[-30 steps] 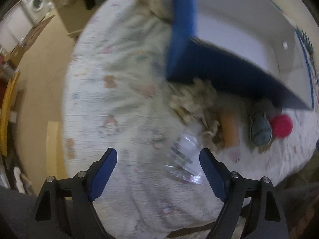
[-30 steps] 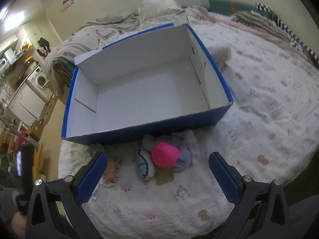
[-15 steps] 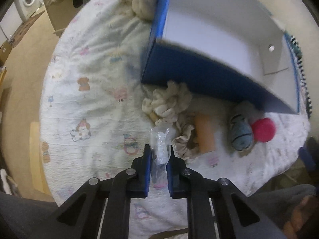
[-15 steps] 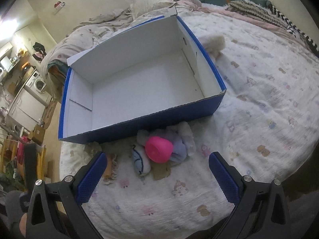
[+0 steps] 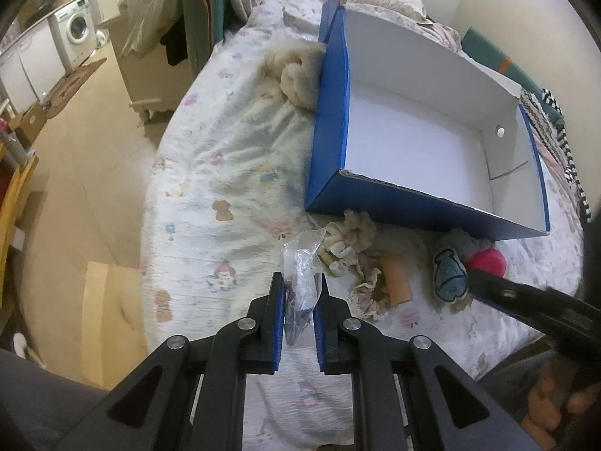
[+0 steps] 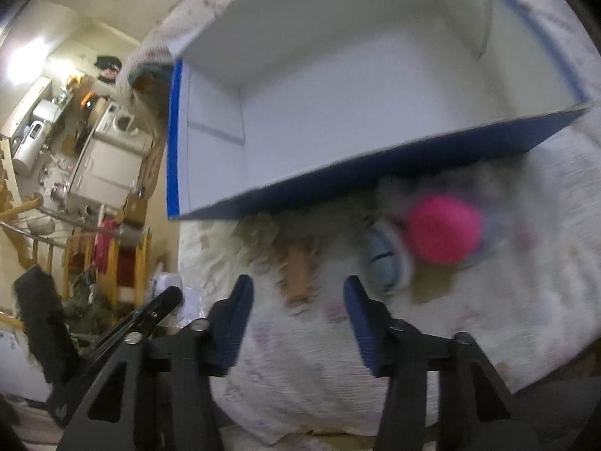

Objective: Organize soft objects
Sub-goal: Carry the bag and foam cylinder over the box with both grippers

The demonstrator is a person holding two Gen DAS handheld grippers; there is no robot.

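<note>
An empty blue box [image 5: 330, 158] with a white inside stands on the bed; it also shows in the right wrist view [image 6: 176, 143]. Soft things lie along its near side: cream frilly cloth [image 5: 349, 236], an orange roll [image 5: 396, 278], a blue fish toy [image 5: 449, 274] and a pink ball [image 5: 488, 261]. My left gripper [image 5: 299, 297] is shut on a clear plastic bag [image 5: 302, 267], held just above the bedsheet. My right gripper [image 6: 296, 293] is open and empty, low over the sheet before the orange roll [image 6: 298, 270], left of the pink ball [image 6: 443, 229].
A cream plush bundle [image 5: 300, 75] lies against the box's far left corner. The bed edge drops to the floor [image 5: 82, 173] on the left. A washing machine [image 5: 75, 34] and furniture stand far left. The right gripper's arm [image 5: 526, 300] reaches in from the right.
My left gripper closed on the plastic bag and lifted it slightly. My right gripper narrowed its opening and moved down and left toward the soft things.
</note>
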